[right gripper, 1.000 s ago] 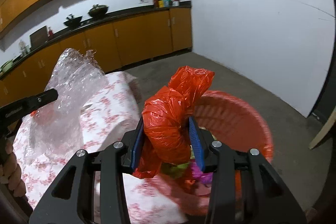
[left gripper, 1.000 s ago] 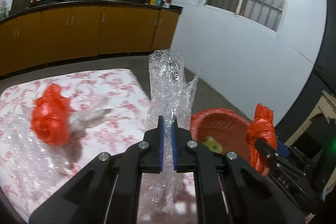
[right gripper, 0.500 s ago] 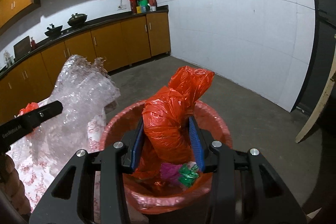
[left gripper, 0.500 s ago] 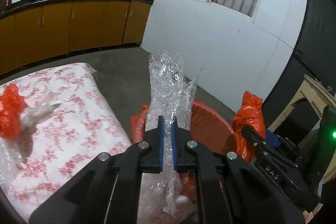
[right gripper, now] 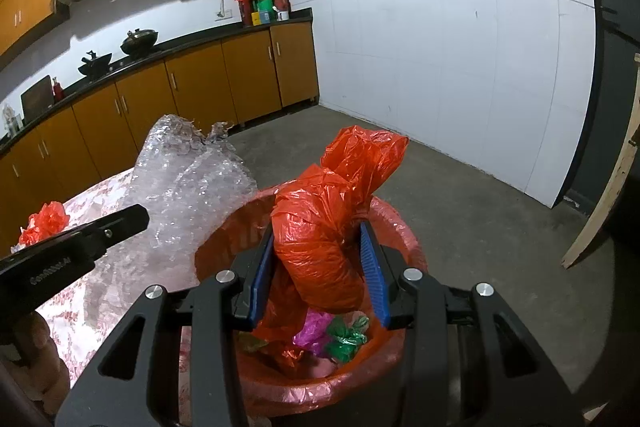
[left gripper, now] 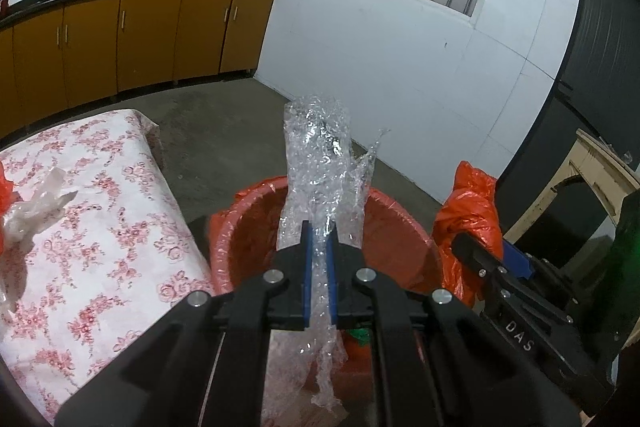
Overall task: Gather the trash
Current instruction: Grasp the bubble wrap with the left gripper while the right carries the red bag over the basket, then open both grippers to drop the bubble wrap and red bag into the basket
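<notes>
My left gripper (left gripper: 319,275) is shut on a clear bubble wrap piece (left gripper: 320,167) and holds it over the near rim of a red trash basin (left gripper: 400,227). My right gripper (right gripper: 318,275) is shut on a crumpled red plastic bag (right gripper: 324,227) above the same basin (right gripper: 404,227), which holds pink, green and red scraps. The red bag also shows in the left wrist view (left gripper: 468,203). The bubble wrap also shows in the right wrist view (right gripper: 188,183).
A table with a floral cloth (left gripper: 100,227) stands left of the basin, with a white plastic scrap (left gripper: 36,203) and another red bag (right gripper: 44,221) on it. Orange kitchen cabinets (left gripper: 120,39) line the back wall. A wooden frame (left gripper: 592,179) leans at the right.
Both grippers have swung right, from over the table to above the red basin, still holding the bubble wrap and the red bag.
</notes>
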`<action>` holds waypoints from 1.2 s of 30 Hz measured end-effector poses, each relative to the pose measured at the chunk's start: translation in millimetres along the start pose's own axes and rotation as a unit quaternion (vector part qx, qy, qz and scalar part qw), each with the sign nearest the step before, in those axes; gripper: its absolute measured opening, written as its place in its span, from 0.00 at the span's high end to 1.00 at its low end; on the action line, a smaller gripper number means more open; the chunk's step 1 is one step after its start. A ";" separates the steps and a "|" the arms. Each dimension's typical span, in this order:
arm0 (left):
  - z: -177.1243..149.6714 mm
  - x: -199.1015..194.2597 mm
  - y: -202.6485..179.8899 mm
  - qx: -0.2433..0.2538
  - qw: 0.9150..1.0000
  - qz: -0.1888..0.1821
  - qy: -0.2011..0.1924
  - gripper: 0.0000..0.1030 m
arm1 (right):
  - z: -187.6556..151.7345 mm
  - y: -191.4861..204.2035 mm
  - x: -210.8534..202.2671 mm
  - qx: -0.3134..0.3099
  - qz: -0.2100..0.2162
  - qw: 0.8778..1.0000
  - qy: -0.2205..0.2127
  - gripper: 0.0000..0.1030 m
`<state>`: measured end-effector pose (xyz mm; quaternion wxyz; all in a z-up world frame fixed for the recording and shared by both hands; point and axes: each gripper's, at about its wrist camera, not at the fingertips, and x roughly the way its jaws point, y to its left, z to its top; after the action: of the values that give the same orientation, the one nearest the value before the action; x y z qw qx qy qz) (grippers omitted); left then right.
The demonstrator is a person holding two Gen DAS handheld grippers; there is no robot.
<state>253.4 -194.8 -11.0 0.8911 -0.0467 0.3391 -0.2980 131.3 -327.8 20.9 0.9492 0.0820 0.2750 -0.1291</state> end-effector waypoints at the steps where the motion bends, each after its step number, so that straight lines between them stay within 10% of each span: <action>1: 0.5 1.7 -0.7 0.000 1.000 -0.001 0.000 0.92 | 0.5 -0.6 0.5 0.001 0.000 1.000 -0.001 0.60; 7: 2.8 13.7 -2.0 -0.007 1.000 0.000 0.007 0.91 | 5.3 -5.5 7.3 0.005 0.010 1.000 -0.003 0.58; 19: -1.4 -8.0 37.0 -0.040 0.997 0.057 -0.015 0.39 | -7.3 -16.4 -7.0 0.039 -0.029 0.999 -0.022 0.06; 23: -7.4 -30.1 46.5 -0.034 0.994 0.093 -0.035 0.23 | -7.5 -13.5 -6.4 0.043 -0.043 0.998 -0.016 0.03; 36: -36.0 -109.9 114.9 -0.065 0.977 0.192 -0.067 0.17 | -7.7 53.8 -7.1 -0.011 -0.007 1.000 -0.015 0.02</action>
<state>222.9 -34.7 -8.0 0.9474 -0.0579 0.3002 -0.0949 137.2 -273.3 22.9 0.9531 0.0677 0.2629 -0.1335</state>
